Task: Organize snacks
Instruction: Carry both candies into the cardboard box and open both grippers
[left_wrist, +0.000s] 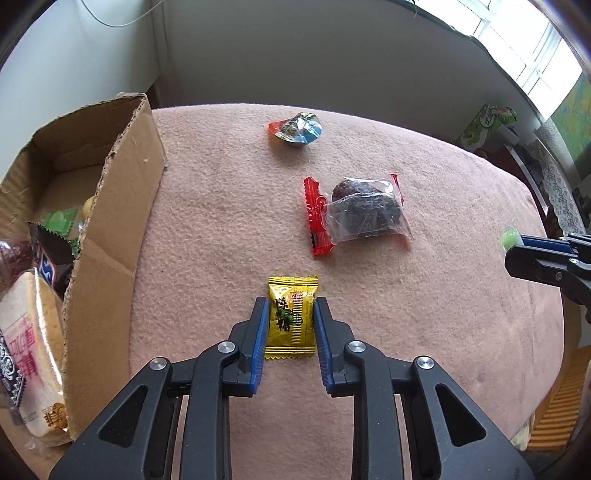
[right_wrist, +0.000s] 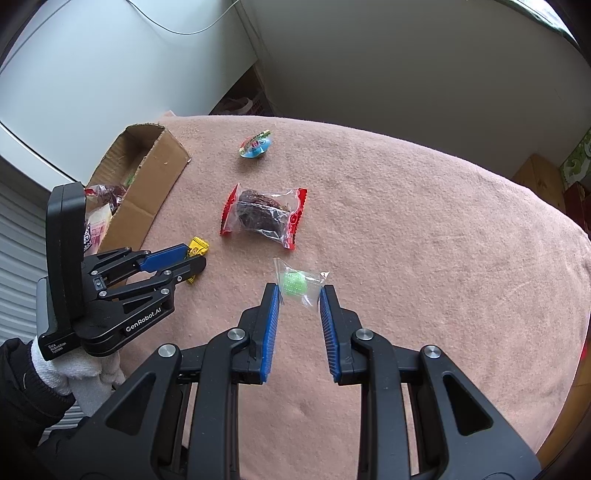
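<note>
A yellow foil candy (left_wrist: 291, 317) lies on the pink cloth (left_wrist: 221, 229), and my left gripper (left_wrist: 291, 306) is shut on it, one blue pad against each long side. From the right wrist view the same gripper (right_wrist: 195, 258) points down at the candy (right_wrist: 197, 246) beside the cardboard box (right_wrist: 147, 192). My right gripper (right_wrist: 299, 291) is shut on a green candy in a clear wrapper (right_wrist: 293, 283). That gripper (left_wrist: 511, 247) shows at the right edge of the left wrist view. A dark snack in a clear, red-ended wrapper (left_wrist: 365, 210) and a small jelly cup (left_wrist: 297, 129) lie farther back.
The open cardboard box (left_wrist: 122, 206) stands at the left of the cloth, with bread and several wrapped snacks (left_wrist: 40, 317) inside. A white-gloved hand (right_wrist: 74, 369) holds the left gripper. The table edge curves off to the right, with boxes (left_wrist: 487, 125) beyond it.
</note>
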